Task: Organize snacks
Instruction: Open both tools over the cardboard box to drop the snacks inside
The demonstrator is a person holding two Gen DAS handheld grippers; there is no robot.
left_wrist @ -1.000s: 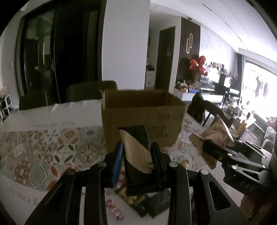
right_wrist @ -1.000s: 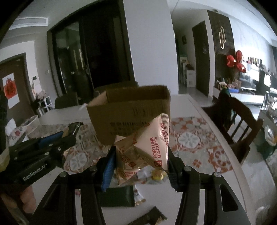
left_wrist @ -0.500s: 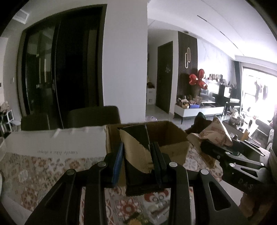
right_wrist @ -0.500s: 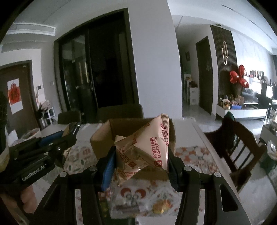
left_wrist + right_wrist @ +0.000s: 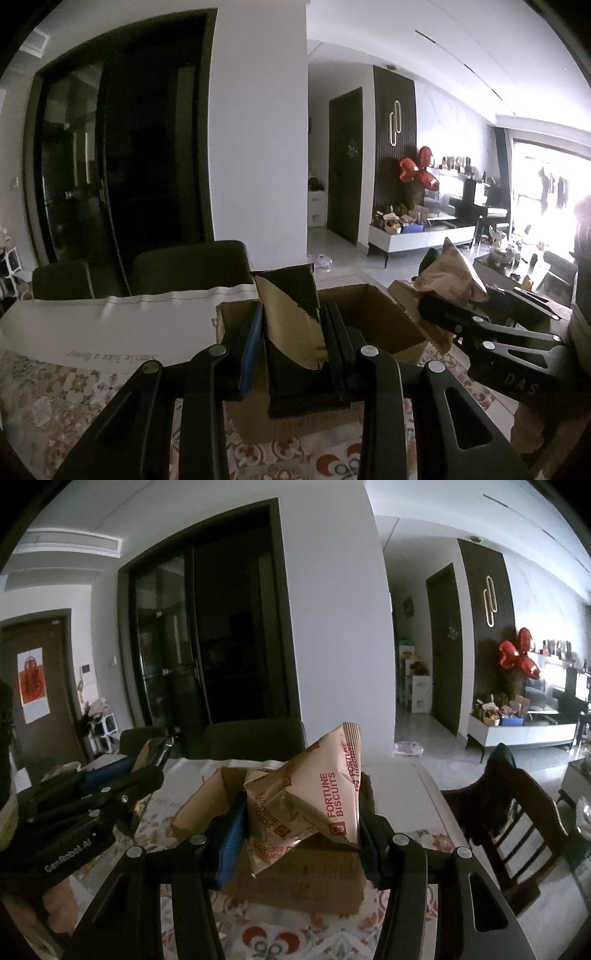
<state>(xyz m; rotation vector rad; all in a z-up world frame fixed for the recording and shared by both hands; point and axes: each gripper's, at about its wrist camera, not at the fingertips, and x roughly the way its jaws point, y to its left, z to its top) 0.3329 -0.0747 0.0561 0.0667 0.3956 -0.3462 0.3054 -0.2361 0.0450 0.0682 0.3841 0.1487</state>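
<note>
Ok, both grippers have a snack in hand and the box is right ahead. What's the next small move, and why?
Probably ease both grippers forward over the open cardboard box before letting go. The left gripper is clamped on the dark snack pack and the right gripper on the Fortune Biscuits bag, both at the box's near rim, not yet clearly inside.

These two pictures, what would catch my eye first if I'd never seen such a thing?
Probably the tan Fortune Biscuits packet, pinched in the right gripper just above an open cardboard box. Beside it, the left gripper clamps a dark packet with a gold panel over the same box.
</note>
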